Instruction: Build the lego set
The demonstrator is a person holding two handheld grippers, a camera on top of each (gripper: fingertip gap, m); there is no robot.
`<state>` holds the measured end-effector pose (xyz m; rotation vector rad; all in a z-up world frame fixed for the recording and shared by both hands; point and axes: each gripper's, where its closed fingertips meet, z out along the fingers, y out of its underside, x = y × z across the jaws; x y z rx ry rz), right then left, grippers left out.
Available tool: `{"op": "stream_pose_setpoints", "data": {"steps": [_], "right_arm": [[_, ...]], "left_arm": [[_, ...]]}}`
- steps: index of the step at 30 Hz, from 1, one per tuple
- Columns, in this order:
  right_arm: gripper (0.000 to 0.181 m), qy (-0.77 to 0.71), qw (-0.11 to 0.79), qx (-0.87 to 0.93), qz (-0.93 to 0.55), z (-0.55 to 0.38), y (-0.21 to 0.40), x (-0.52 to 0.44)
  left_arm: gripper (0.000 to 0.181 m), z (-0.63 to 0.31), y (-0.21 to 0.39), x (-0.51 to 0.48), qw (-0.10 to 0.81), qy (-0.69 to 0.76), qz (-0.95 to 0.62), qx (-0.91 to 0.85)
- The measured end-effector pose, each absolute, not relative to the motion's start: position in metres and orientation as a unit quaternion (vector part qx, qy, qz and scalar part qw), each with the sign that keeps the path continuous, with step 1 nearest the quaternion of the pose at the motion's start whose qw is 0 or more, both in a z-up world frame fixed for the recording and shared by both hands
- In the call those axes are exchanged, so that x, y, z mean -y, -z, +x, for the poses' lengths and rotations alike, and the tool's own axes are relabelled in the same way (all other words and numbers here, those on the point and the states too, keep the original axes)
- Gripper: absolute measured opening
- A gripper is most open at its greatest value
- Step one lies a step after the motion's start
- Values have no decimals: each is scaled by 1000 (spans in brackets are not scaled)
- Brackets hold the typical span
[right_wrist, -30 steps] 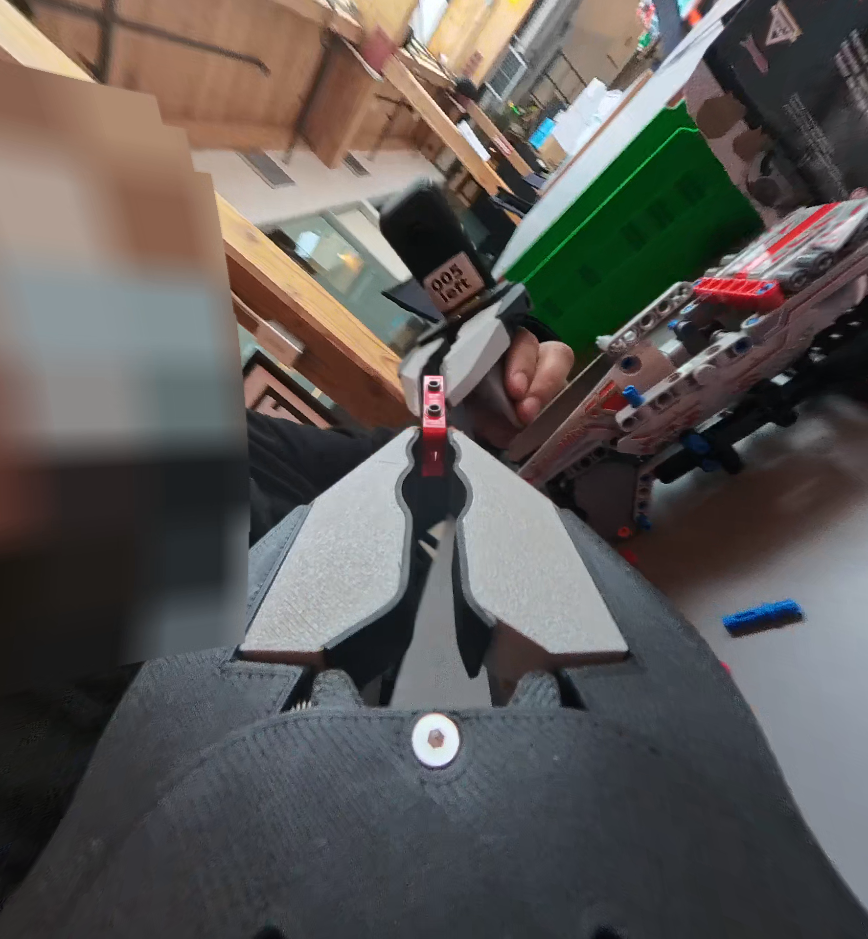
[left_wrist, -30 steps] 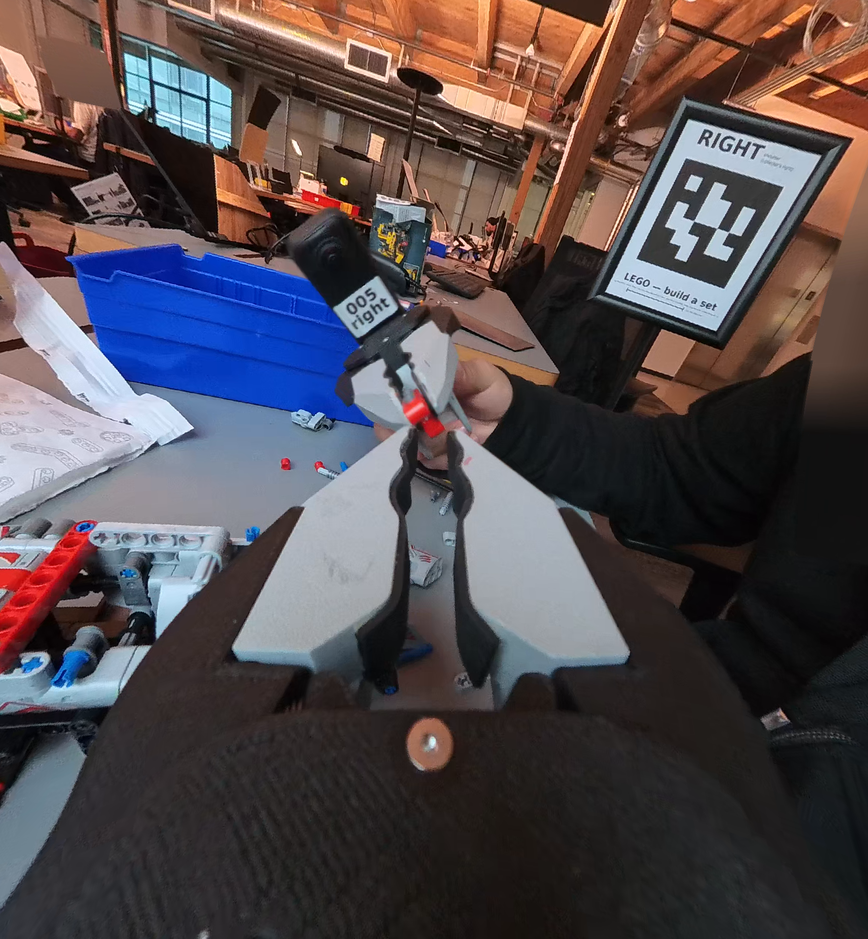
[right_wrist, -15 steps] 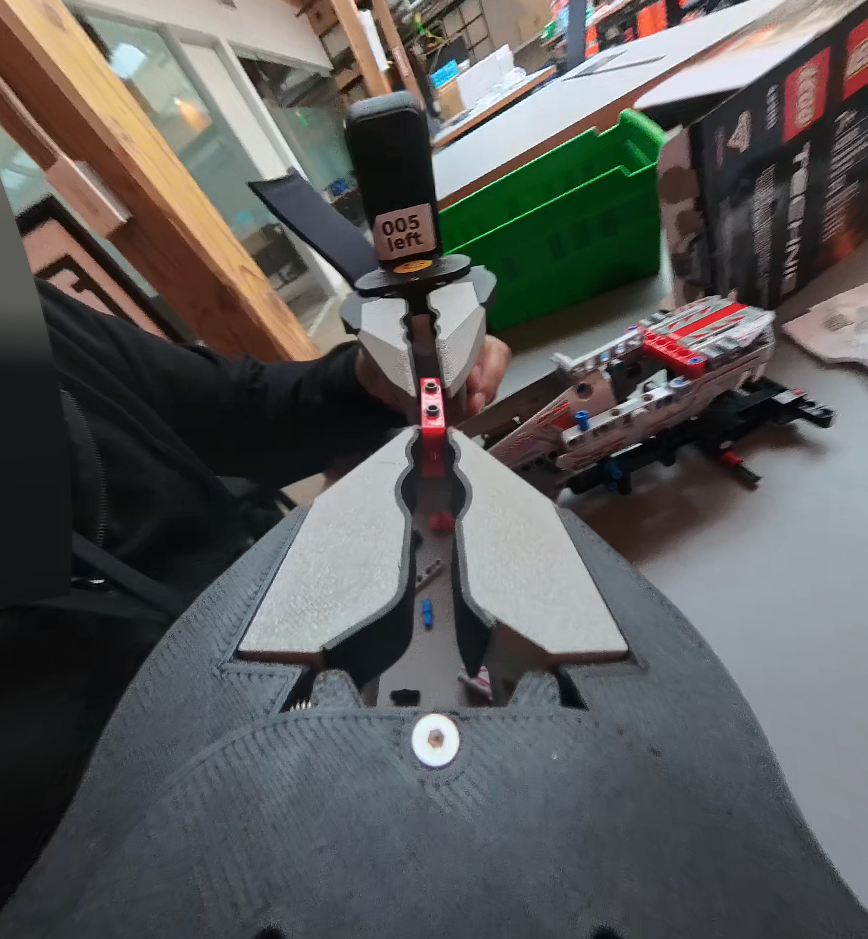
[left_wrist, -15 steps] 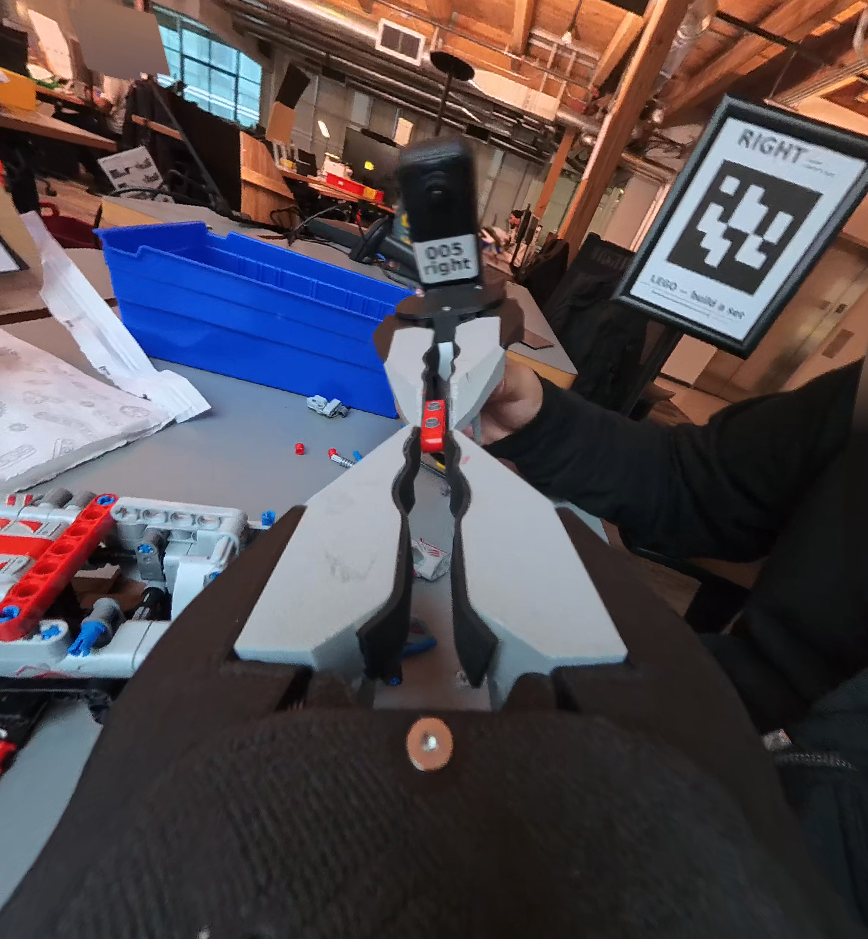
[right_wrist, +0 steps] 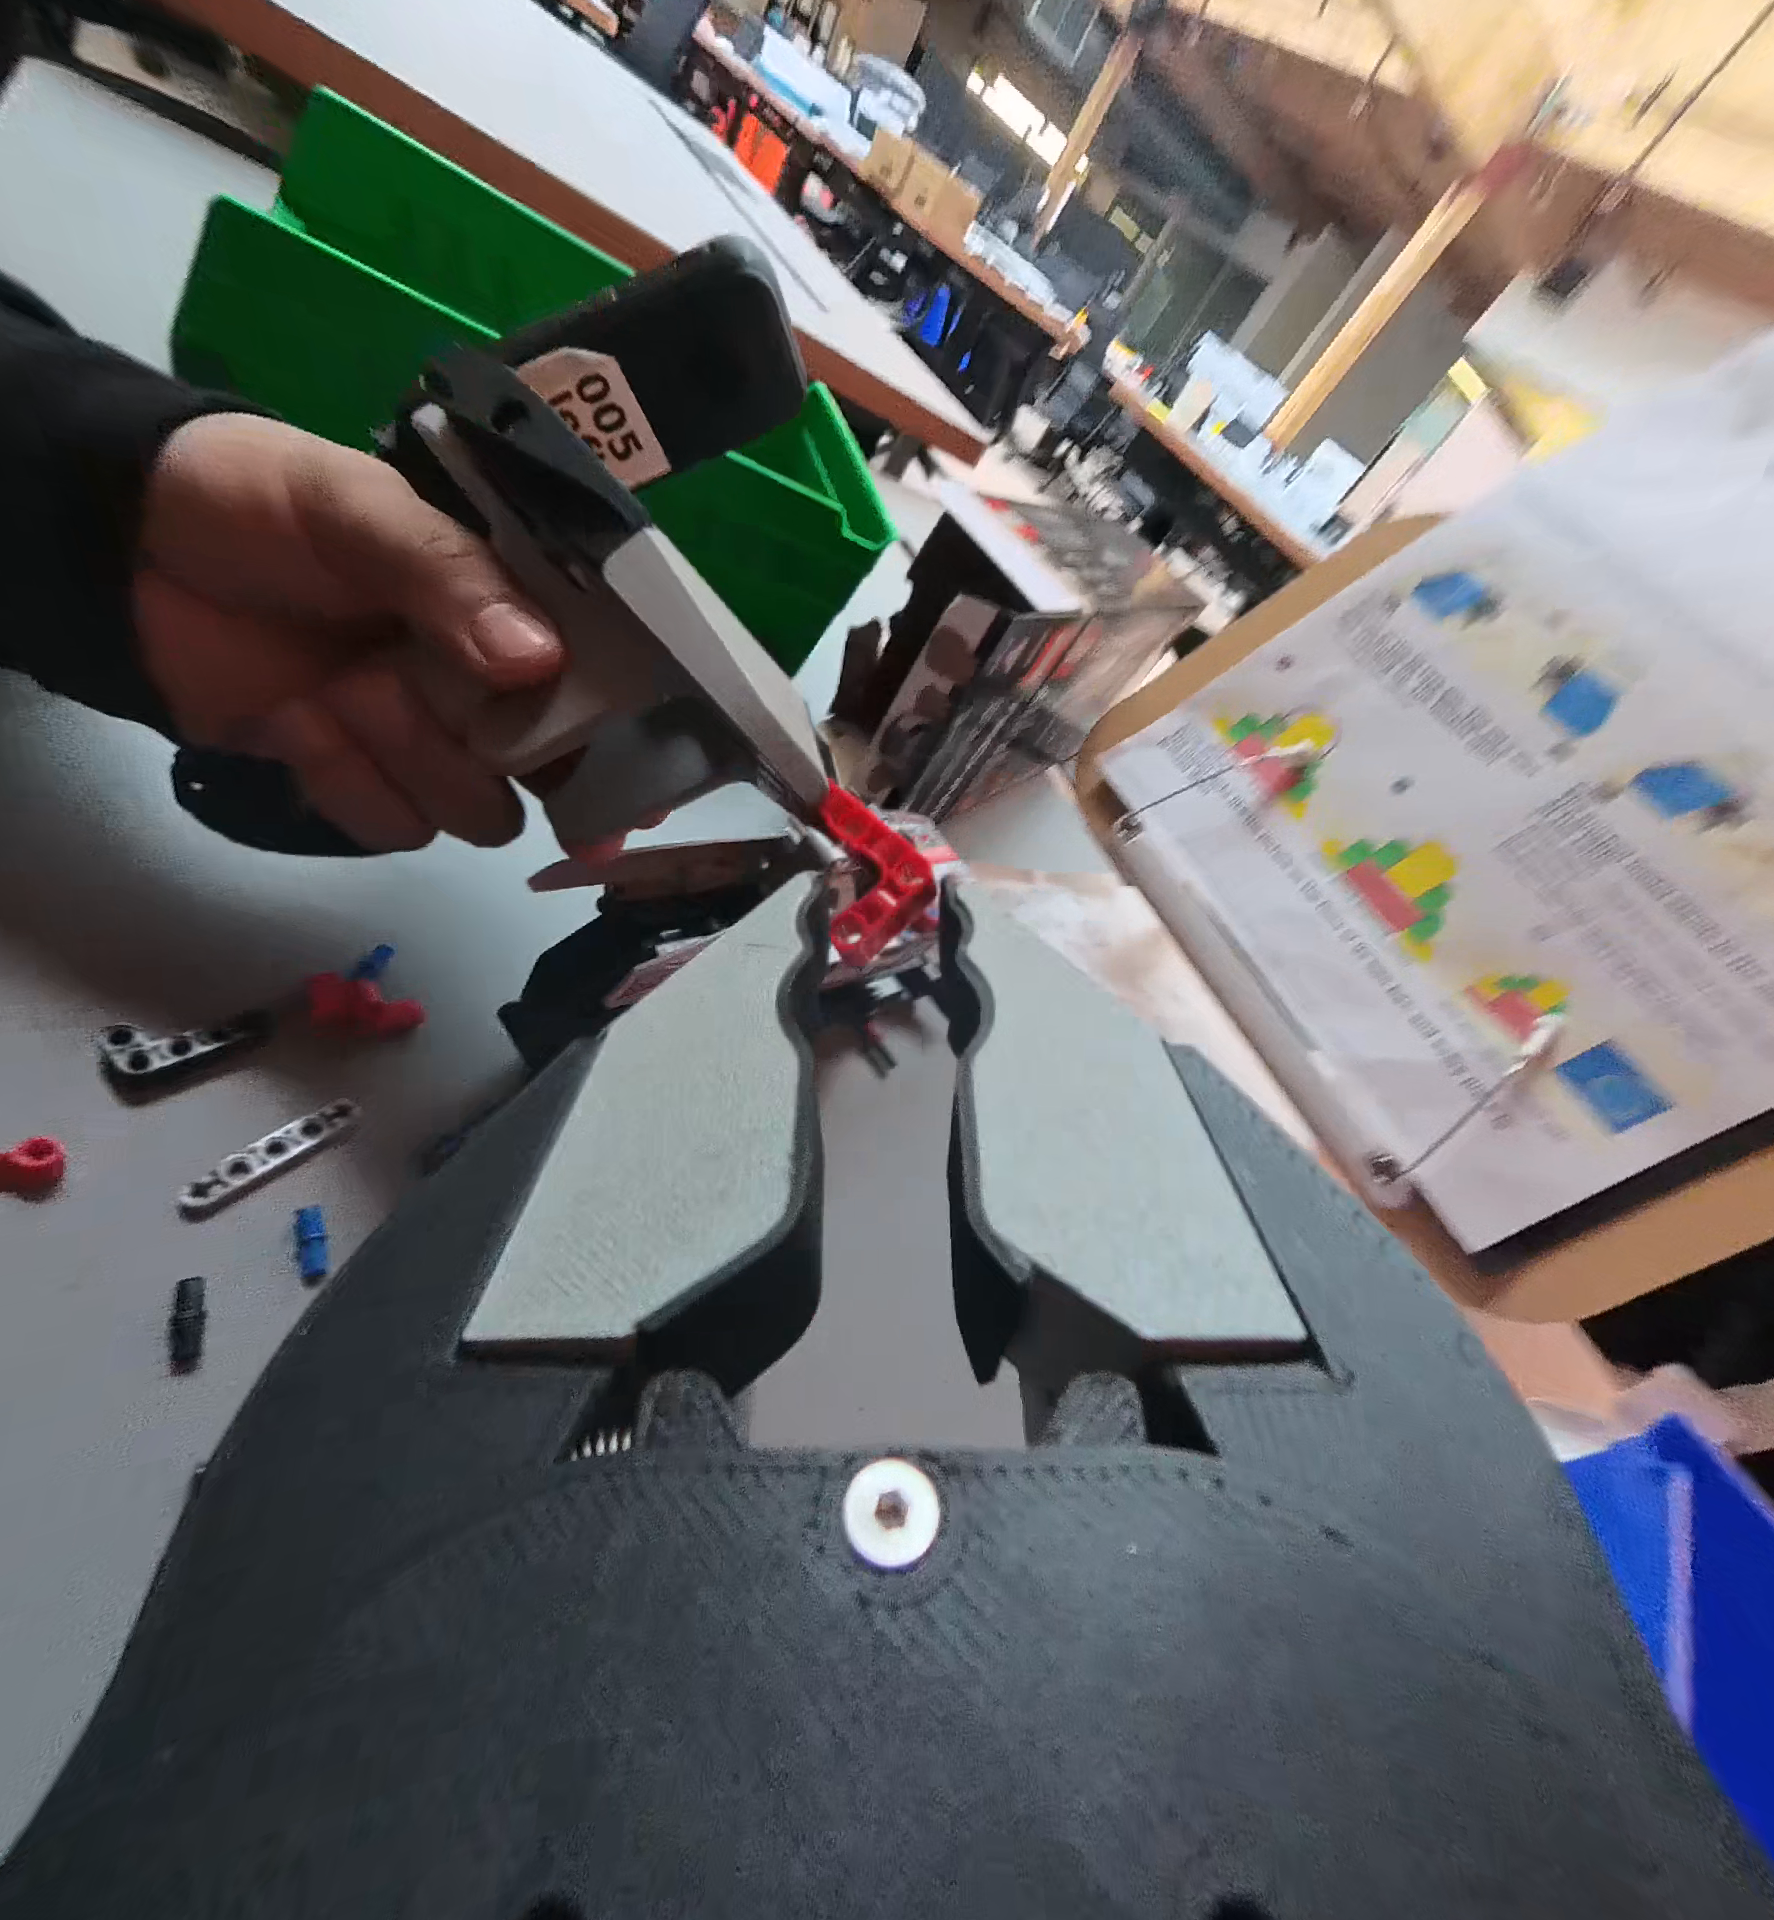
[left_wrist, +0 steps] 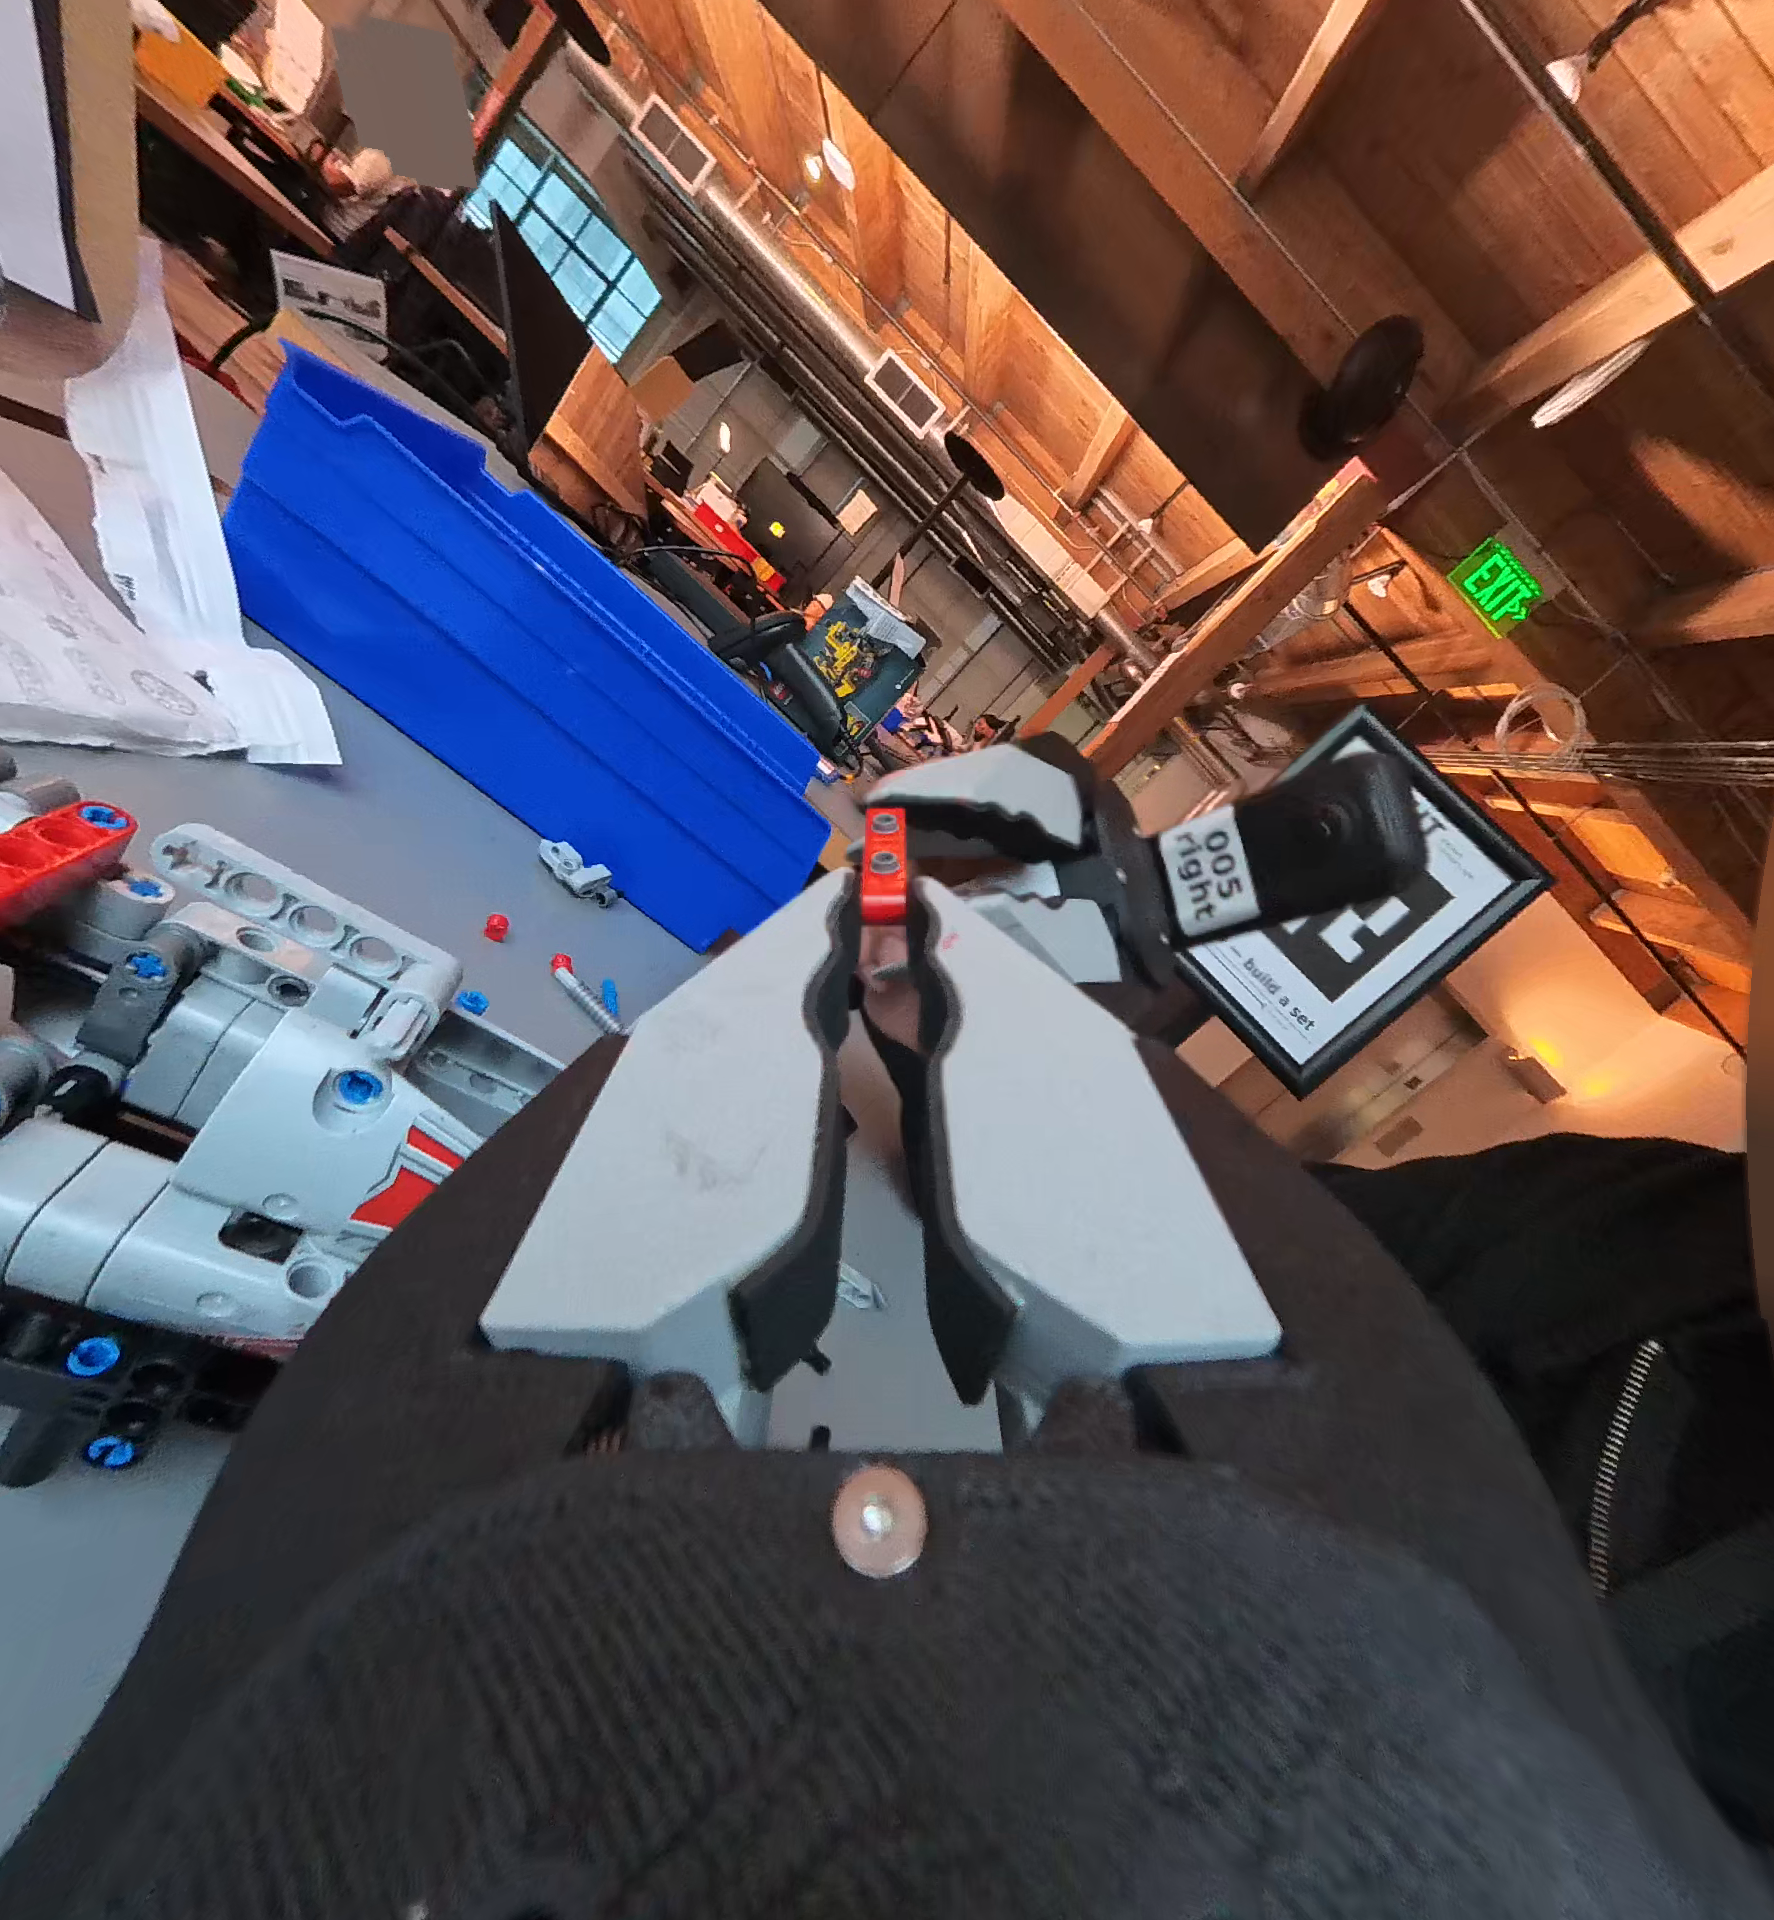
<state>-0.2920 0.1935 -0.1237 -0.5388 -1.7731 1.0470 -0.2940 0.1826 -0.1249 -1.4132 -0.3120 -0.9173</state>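
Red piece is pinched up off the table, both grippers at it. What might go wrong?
1. The left gripper pinches the red piece only at its fingertips; it may twist or drop among the loose parts on the table.
2. The right gripper, apparently open, flanks the piece closely; a nudge could knock it free.

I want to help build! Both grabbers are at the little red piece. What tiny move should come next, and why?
Probably ease the right gripper back a little. Its fingers look parted around the red piece, while the left gripper seems to pinch that piece on its own. With the right one clear, the left could carry the piece to the grey model.
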Motion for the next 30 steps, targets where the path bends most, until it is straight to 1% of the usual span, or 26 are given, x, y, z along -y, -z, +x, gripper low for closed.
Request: {"op": "stream_pose_setpoints", "data": {"steps": [2, 4, 5, 6, 9, 13, 17, 21, 23, 24, 25, 27, 30], "right_arm": [[17, -414, 506, 728, -205, -291, 123, -193], [18, -404, 498, 743, -193, -289, 130, -189], [24, -398, 492, 750, -191, -289, 133, -189], [26, -388, 491, 755, -194, -290, 136, -191], [18, -371, 500, 759, -193, -291, 139, -194], [16, -370, 506, 754, -199, -293, 138, -195], [9, -385, 491, 747, -230, -298, 141, -198], [7, -391, 470, 747, -262, -302, 146, -204], [5, -400, 447, 749, -282, -304, 151, -206], [5, -406, 433, 750, -291, -305, 154, -206], [5, -414, 419, 751, -298, -305, 156, -205], [4, -426, 401, 750, -310, -305, 158, -204], [4, -433, 372, 754, -326, -305, 163, -205]], "left_arm": [[7, -289, 126, -183, 645, 414, -628, 132], [7, -288, 126, -183, 637, 425, -629, 134], [7, -288, 127, -183, 632, 432, -630, 135], [7, -288, 127, -182, 628, 437, -630, 135], [7, -291, 129, -182, 624, 433, -636, 139], [7, -291, 129, -183, 627, 430, -634, 141], [6, -295, 131, -184, 629, 420, -638, 144], [9, -292, 130, -186, 648, 345, -673, 86], [19, -292, 134, -187, 650, 274, -706, 50], [19, -293, 135, -187, 654, 234, -719, 27], [8, -292, 136, -186, 657, 195, -728, 2], [8, -292, 138, -186, 657, 143, -739, -27], [12, -285, 137, -186, 659, 139, -738, -49]]}}
